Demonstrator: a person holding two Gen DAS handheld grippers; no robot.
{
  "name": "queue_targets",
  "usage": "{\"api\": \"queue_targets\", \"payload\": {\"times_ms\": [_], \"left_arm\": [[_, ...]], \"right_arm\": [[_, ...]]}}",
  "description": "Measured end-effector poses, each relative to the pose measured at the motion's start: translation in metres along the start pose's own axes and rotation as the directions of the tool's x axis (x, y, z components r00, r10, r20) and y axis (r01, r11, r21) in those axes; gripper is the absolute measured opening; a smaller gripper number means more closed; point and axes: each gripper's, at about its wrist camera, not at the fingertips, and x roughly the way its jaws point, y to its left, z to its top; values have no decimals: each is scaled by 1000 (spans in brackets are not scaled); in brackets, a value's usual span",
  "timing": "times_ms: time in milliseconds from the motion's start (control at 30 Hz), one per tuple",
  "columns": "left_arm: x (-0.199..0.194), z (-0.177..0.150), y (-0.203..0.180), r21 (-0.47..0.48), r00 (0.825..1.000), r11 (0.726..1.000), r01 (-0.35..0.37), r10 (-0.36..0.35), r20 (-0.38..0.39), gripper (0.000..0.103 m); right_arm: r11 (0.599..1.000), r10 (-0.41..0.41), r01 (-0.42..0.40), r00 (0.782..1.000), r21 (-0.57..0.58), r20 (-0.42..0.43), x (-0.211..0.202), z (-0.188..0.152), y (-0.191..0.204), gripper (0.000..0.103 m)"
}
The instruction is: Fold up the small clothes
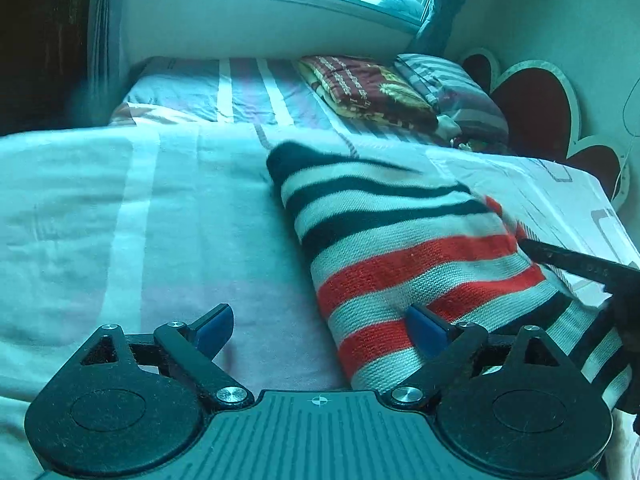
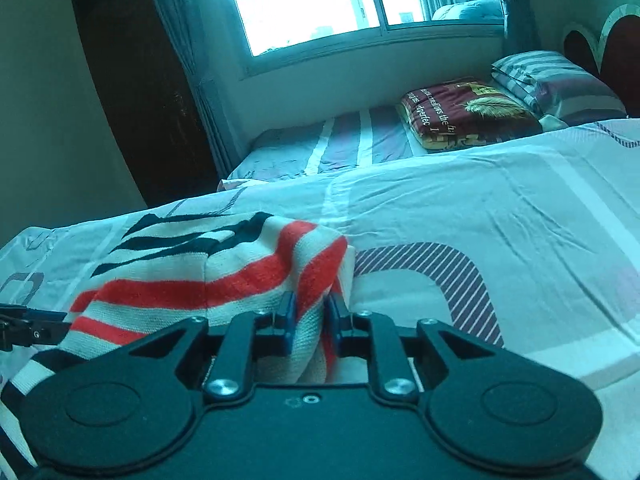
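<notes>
A small knit garment (image 1: 400, 256) with white, red and dark stripes lies on the bed sheet (image 1: 160, 220). My left gripper (image 1: 320, 332) is open, its right pad against the garment's near edge and its left pad over bare sheet. My right gripper (image 2: 311, 320) is shut on a bunched fold of the striped garment (image 2: 224, 276) and holds that edge a little above the sheet (image 2: 480, 216). The right gripper's dark finger (image 1: 568, 258) shows at the garment's right edge in the left wrist view.
A folded maroon blanket (image 1: 368, 88) and a striped pillow (image 1: 448, 84) lie at the far end of the bed near a heart-shaped headboard (image 1: 536, 108). A window (image 2: 312, 0) and a dark wardrobe (image 2: 136, 80) stand beyond the bed.
</notes>
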Motion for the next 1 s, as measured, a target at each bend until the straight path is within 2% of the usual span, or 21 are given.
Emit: {"api": "queue_targets", "payload": {"times_ms": [67, 133, 200, 233, 333, 467, 533, 633, 733, 833, 900, 1000], "left_arm": [[-15, 3, -9, 31, 999, 999, 19, -20, 43, 93], [-21, 4, -17, 45, 998, 998, 38, -40, 48, 93], [-19, 2, -25, 63, 998, 997, 44, -46, 32, 93], [-15, -1, -27, 74, 999, 997, 35, -36, 18, 93], [-9, -11, -24, 49, 999, 998, 36, -36, -1, 93], [-12, -18, -14, 0, 999, 999, 55, -55, 2, 93], [-23, -18, -13, 6, 999, 999, 48, -49, 24, 93], [-36, -26, -12, 2, 997, 997, 71, -71, 30, 93], [-42, -37, -7, -34, 995, 994, 101, -100, 31, 93], [-43, -46, -4, -69, 994, 992, 103, -101, 32, 93], [-44, -50, -3, -84, 994, 991, 109, -107, 32, 93], [-47, -57, -5, -74, 994, 992, 104, -103, 23, 93]], "right_arm": [[1000, 19, -19, 998, 5, 56, -26, 5, 3, 28], [997, 70, -68, 996, -29, 52, -43, 5, 11, 26], [993, 75, -72, 997, -91, 32, -51, -1, 24, 25], [991, 77, -75, 997, -114, 8, -52, -6, 29, 21], [979, -25, 8, 996, -206, -80, -40, -28, 37, 19], [998, 21, -24, 998, -52, -58, -45, -34, 16, 21], [998, 56, -56, 998, -1, -8, -62, -30, 14, 18], [995, 95, -93, 994, -29, 49, -90, -32, 19, 17], [988, 137, -134, 990, -70, 29, -98, -40, 25, 17], [986, 79, -83, 996, -141, -33, -88, -53, 32, 15], [987, 50, -56, 998, -152, -41, -84, -59, 32, 14], [991, 39, -49, 996, -126, -77, -78, -67, 28, 20]]}}
